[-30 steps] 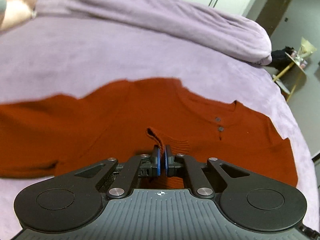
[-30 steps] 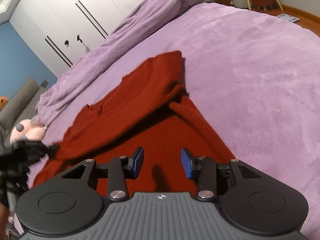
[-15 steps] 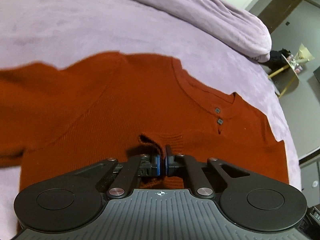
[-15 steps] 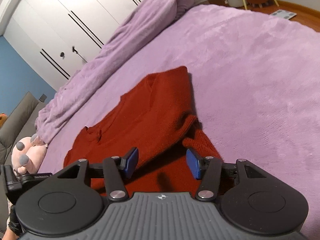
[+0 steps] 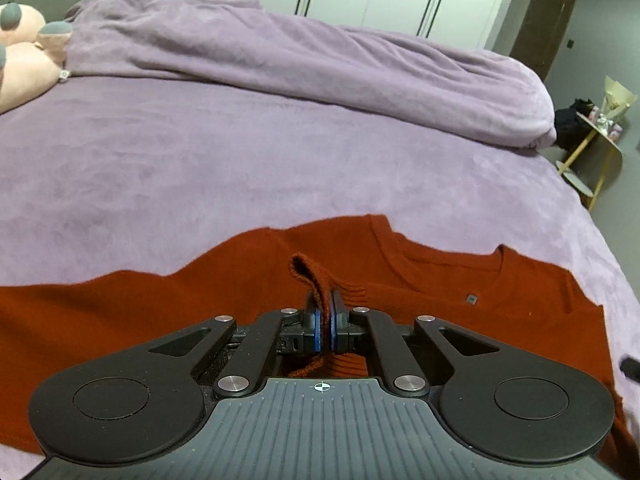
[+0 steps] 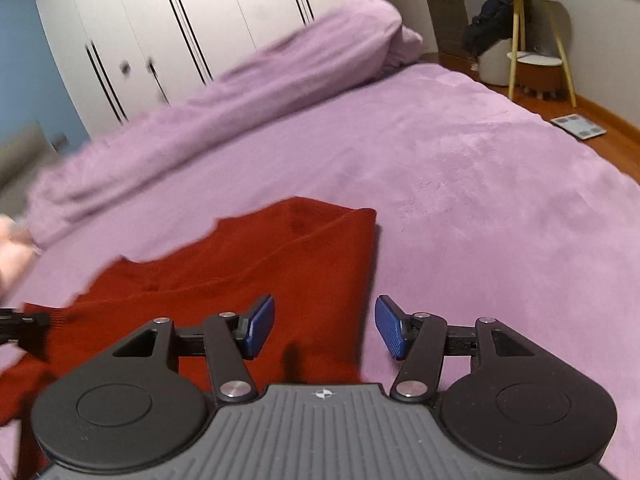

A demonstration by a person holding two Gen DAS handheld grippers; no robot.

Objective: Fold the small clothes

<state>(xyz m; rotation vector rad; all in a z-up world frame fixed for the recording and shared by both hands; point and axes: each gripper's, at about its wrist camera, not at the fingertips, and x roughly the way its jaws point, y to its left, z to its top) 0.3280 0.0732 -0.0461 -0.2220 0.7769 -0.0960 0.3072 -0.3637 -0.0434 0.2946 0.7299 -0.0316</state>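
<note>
The rust-red sweater [image 5: 168, 312] is spread on the purple bedspread [image 5: 280, 152] in the lower half of both views, with one side already laid over the body, so the fold is judged as begun but not finished. A ribbed cuff [image 5: 310, 280] is pinched between the closed jaws of the left gripper [image 5: 325, 320] at lower centre. The jaws of the right gripper [image 6: 325, 327] have just been opening and stand apart, empty, above the sweater's edge; the remaining folds appear not yet done.

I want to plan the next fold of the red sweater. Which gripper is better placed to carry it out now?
Probably the left gripper: it is shut on a ribbed edge of the red sweater. The right gripper has just been opening and holds nothing, only hovering above the sweater's side edge.
</note>
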